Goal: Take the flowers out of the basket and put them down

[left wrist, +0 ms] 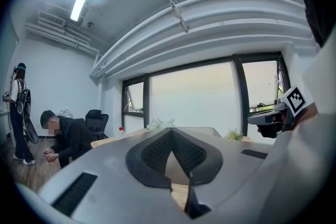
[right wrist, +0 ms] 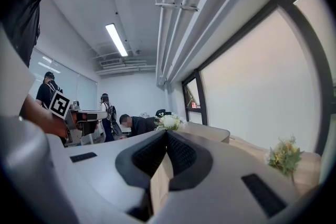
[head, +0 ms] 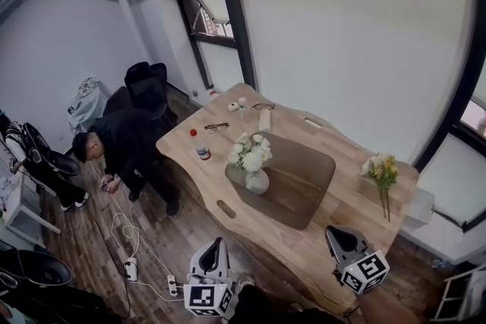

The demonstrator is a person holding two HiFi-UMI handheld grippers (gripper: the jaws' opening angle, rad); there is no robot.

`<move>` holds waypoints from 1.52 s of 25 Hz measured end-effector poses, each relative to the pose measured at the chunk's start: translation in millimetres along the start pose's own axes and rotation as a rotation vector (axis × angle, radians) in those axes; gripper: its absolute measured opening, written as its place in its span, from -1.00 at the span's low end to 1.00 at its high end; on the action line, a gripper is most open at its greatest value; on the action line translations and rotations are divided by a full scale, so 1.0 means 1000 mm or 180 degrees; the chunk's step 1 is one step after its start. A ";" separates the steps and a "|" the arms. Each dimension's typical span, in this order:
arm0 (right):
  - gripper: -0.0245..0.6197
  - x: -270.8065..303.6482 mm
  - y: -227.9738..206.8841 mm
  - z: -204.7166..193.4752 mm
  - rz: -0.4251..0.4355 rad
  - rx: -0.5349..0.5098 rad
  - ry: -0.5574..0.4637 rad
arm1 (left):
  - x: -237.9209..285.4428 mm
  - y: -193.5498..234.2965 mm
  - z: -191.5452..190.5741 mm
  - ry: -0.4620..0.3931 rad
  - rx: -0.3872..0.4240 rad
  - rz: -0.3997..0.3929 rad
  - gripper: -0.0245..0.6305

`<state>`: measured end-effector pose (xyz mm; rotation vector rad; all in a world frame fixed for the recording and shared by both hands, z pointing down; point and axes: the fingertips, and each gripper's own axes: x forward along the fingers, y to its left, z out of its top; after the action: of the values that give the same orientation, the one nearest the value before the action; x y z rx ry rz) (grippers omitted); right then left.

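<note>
You are holding the left gripper (left wrist: 170, 131) and right gripper (right wrist: 166, 134) pressed together, empty, with the white flower bunch (head: 249, 152) sitting well ahead between them, and only the head view is showing its pale rounded basket (head: 257, 181).

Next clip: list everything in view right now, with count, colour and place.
table: one, light wood, centre of room
mat: one, brown, middle of table
vase: one, whitish, on the mat's left end
white flowers: one bunch, standing in the vase
yellow flowers: one bunch, lying on the table's right end
bottle: one, clear with red cap, table's left edge
glasses: two pairs, dark frames, far part of table
office chair: one, black, beyond the table
person: one, black clothes, crouching left of table
standing people: at least two, away from table
power strips: two, white, on floor
left tongs: shut, empty
right tongs: shut, empty
</note>
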<state>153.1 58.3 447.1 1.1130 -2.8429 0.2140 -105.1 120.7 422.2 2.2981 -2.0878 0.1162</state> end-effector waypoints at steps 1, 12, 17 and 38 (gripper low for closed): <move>-0.86 0.004 0.000 -0.003 -0.0017 0.0009 0.0024 | 0.007 0.004 -0.001 0.0006 -0.0005 -0.0031 -0.92; -0.86 0.077 -0.008 0.008 -0.0418 -0.0019 0.0033 | 0.092 0.078 -0.013 0.0047 -0.0214 -0.0255 -0.92; -0.85 0.128 -0.006 0.038 -0.0487 -0.0098 -0.0018 | 0.126 0.113 -0.006 0.0003 -0.0247 -0.0419 -0.92; -0.86 0.248 -0.038 0.106 -0.0920 -0.0293 -0.0111 | 0.227 0.175 0.019 -0.0187 -0.0147 -0.0997 -0.92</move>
<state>-5.0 -152.1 377.2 1.4978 -2.6451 0.0436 -256.6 -123.3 416.8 2.5913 -1.7035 -0.0089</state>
